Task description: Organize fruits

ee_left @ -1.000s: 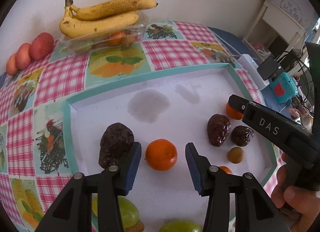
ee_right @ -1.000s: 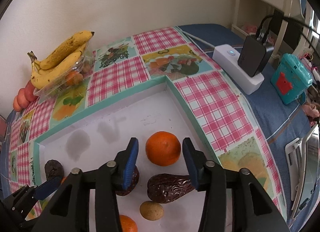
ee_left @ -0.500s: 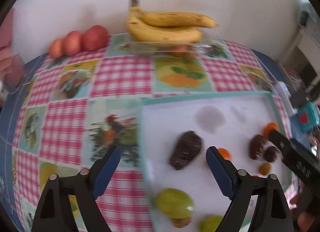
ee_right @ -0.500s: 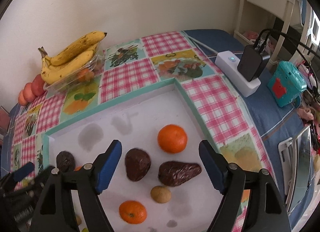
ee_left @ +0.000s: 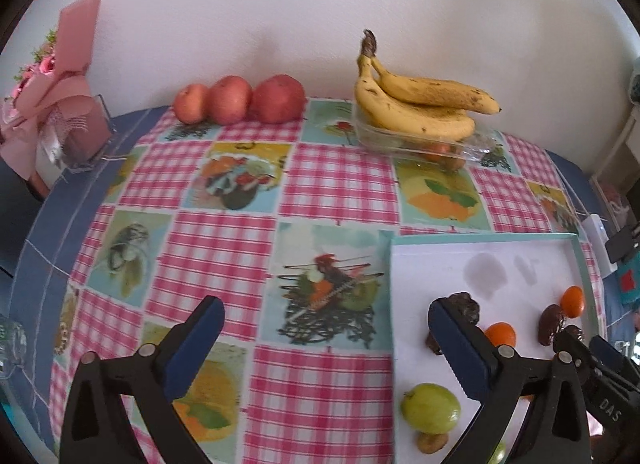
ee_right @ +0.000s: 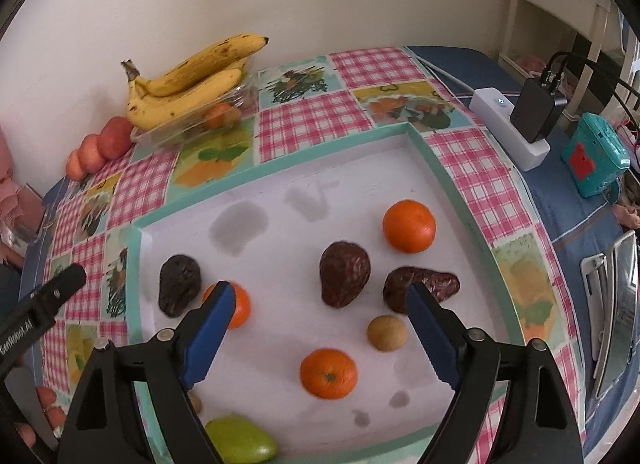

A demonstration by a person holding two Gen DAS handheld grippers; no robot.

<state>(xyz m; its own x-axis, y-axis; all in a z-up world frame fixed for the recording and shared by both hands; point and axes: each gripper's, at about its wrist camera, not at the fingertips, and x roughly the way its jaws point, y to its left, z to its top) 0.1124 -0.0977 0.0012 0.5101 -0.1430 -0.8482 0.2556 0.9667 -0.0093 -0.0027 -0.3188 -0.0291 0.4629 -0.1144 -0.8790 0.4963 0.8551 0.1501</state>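
A white tray (ee_right: 440,167) with a teal rim holds three oranges (ee_right: 409,225), three dark wrinkled fruits (ee_right: 345,274), a small brown fruit (ee_right: 387,332) and a green fruit (ee_right: 240,440). My right gripper (ee_right: 320,292) hangs above the tray, its jaws opening, its pads touching nothing. My left gripper (ee_left: 324,312) hovers over the checked tablecloth left of the tray (ee_left: 480,238), its jaws opening too, with nothing between them. Bananas (ee_left: 416,103) lie on a clear box at the back. Three red apples (ee_left: 240,99) line the wall.
A pink bouquet (ee_left: 52,103) stands at the far left. On the blue cloth to the right sit a white power strip with a black charger (ee_right: 512,123) and a teal box (ee_right: 596,155). A hand (ee_right: 44,412) shows at the lower left.
Both grippers have opened wide. The left one swung left, away from the orange in the tray and out over the tablecloth. The right one drew back from its orange.
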